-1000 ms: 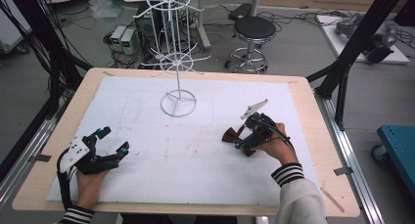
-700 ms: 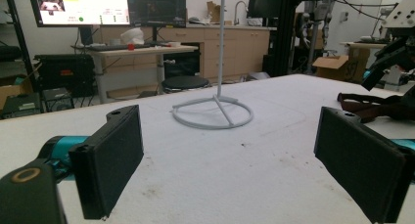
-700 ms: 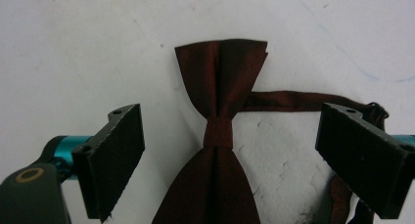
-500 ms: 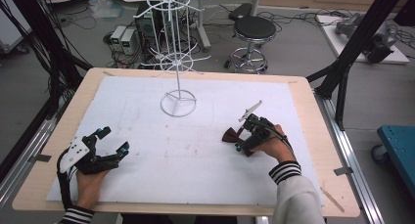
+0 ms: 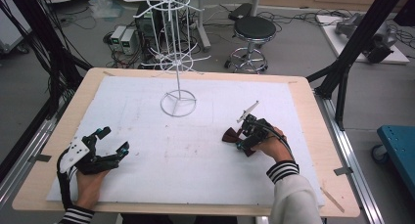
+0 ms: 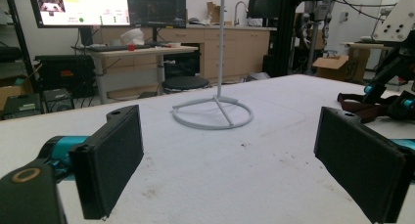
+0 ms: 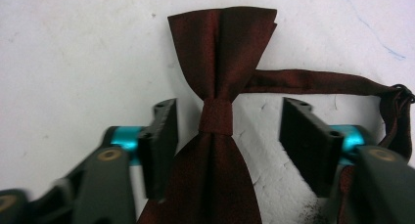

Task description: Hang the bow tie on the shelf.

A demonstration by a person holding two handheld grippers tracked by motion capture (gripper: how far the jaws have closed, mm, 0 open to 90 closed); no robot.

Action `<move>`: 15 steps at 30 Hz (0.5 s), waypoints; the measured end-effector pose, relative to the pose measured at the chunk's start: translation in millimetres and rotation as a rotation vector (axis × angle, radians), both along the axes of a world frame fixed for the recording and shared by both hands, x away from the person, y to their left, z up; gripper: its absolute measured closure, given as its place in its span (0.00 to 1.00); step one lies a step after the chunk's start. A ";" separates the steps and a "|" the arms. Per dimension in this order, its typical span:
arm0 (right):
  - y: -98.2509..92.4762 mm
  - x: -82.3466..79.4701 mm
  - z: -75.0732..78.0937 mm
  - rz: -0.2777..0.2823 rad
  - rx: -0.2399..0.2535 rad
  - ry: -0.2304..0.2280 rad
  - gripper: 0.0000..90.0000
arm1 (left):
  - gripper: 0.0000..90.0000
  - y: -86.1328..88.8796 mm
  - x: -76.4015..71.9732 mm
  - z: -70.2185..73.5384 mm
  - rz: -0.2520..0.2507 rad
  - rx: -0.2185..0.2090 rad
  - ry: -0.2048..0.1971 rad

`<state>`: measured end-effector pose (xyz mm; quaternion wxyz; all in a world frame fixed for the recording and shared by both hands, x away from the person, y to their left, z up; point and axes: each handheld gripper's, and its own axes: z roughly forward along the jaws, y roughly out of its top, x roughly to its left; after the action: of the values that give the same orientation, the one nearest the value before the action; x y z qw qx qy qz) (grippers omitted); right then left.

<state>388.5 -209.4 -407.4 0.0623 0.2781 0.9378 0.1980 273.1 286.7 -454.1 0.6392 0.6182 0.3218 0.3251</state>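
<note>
The left claw rests idle on the worktop, jaws wide apart, keeping clear; the wire stand waits mid-worktop; the right claw has just been closing astride the bow tie, its knot between the jaws, not yet pinched.

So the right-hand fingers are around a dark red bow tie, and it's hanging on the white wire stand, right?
Not quite. The bow tie lies flat on the white table cover, apart from the wire stand. The right gripper does straddle its knot, as the right gripper view shows.
</note>
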 end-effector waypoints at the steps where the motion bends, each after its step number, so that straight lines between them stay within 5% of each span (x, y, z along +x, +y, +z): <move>1: 0.1 0.3 -0.4 0.005 -0.005 0.002 0.53 | 0.13 -0.1 0.0 0.1 -0.002 0.000 -0.001; 8: 6.5 -0.8 -2.8 0.047 -0.036 0.020 0.83 | 0.13 -0.2 0.0 0.0 -0.001 -0.002 -0.002; 15: 6.3 -1.0 -0.8 0.043 -0.016 0.022 0.85 | 0.13 0.2 -0.1 -0.1 0.000 -0.002 -0.001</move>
<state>387.5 -203.1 -408.2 0.0498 0.2594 0.9458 0.1888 273.1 286.9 -454.1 0.6400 0.6175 0.3216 0.3251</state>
